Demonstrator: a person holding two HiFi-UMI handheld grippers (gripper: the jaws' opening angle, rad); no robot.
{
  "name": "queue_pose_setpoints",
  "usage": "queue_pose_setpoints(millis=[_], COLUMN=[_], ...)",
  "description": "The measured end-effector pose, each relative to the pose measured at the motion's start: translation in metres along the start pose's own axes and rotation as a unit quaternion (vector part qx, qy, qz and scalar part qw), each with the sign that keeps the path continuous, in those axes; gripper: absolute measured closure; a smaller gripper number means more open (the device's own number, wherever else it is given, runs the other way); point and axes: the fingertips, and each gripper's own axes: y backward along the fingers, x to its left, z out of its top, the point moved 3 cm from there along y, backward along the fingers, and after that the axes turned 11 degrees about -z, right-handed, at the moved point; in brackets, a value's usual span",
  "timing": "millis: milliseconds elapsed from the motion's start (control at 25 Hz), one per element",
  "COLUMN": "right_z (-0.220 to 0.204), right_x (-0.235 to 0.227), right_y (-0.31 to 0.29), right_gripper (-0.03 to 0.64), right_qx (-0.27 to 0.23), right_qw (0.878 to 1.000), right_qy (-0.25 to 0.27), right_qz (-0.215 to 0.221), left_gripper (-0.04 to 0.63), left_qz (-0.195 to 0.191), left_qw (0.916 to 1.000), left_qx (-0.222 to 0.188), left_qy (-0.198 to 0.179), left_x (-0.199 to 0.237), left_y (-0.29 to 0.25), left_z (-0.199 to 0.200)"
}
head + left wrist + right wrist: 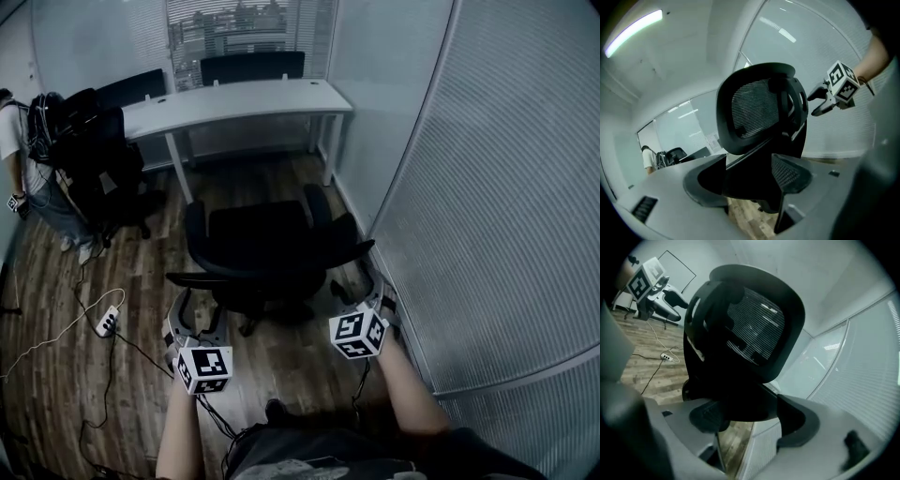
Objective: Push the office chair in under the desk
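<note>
The office chair (pixel 267 246) stands on the wood floor (pixel 281 361), well short of the white desk (pixel 234 101). Its seat faces the desk and its backrest faces you, with the armrest line slightly skewed to the desk's edge. Your left gripper (pixel 195 317) and right gripper (pixel 364 292) flank the backrest. Both have their 2 jaws spread wide, clamping nothing.

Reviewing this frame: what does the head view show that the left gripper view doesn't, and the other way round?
Head view only: the white power strip on the wooden plank floor, and the gap between the black mesh-backed office chair and the white rectangular desk.
Left gripper view only: a long ceiling light strip, and the left tongs with jaws standing apart.
Both: the chair, and the open right tongs beside its backrest.
</note>
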Motion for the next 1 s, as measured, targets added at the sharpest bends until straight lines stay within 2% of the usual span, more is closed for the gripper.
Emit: queue_pose_setpoints(millis=[80,200,280,560,760,1000], right_z=[-0.002,0.000,0.002,0.005,0.009,0.012], right_x=[-0.001,-0.004,-0.004,0.003,0.001,-0.002], right_y=[-0.013,-0.031,-0.040,-0.066,-0.075,-0.083], right_gripper=[0.313,0.310,0.308,0.310,0.311,0.311], right_qx=[0.006,0.013,0.017,0.035,0.044,0.070], right_qw=[1.000,0.999,0.998,0.989,0.984,0.981], right_qy=[0.018,0.047,0.064,0.145,0.170,0.179], right_qz=[-0.009,-0.018,-0.022,-0.017,-0.029,0.000], left_gripper=[0.285,0.273,0.272,0.268,0.287,0.295], left_qz=[-0.008,-0.005,0.004,-0.015,-0.028,-0.042], left_qw=[0.9989,0.9919,0.9882,0.9803,0.9755,0.9721], left_qx=[0.025,0.072,0.085,0.117,0.125,0.140], left_qy=[-0.039,-0.105,-0.127,-0.159,-0.179,-0.183], left_x=[0.005,0.015,0.024,0.037,0.045,0.053], left_y=[-0.011,-0.025,-0.032,-0.060,-0.071,-0.079], left_z=[-0.006,-0.015,-0.020,-0.035,-0.034,-0.029])
